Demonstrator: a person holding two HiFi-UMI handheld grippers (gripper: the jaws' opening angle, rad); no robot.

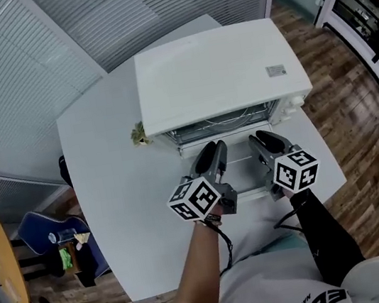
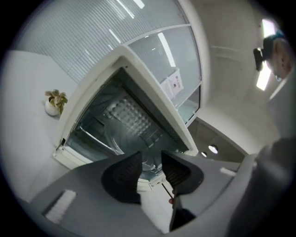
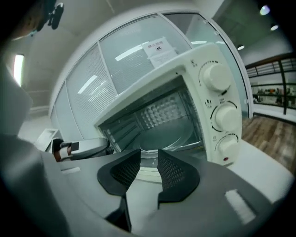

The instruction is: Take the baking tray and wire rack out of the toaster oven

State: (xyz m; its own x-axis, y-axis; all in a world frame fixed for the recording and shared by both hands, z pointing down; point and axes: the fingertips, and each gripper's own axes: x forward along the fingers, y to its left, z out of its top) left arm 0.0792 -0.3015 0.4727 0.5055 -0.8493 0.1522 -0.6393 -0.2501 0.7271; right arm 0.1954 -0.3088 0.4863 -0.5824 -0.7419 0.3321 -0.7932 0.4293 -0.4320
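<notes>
A white toaster oven [image 1: 219,70] stands on the white table [image 1: 113,167] with its door [image 1: 244,168] folded down toward me. Inside, a wire rack [image 1: 224,121] shows at the mouth, and a shiny baking tray [image 3: 166,134] lies on the lower level. The same dim interior [image 2: 127,115] appears in the left gripper view. My left gripper [image 1: 217,151] hovers over the door's left half, jaws open and empty [image 2: 151,162]. My right gripper [image 1: 263,138] hovers over the right half, jaws open and empty [image 3: 149,159]. Both point into the oven mouth, short of the rack and tray.
A small potted plant [image 1: 138,133] sits on the table by the oven's left corner. Three control knobs [image 3: 215,76] line the oven's right side. A blue chair [image 1: 45,236] and a yellow round table [image 1: 3,261] stand left of the table, which ends just behind the grippers.
</notes>
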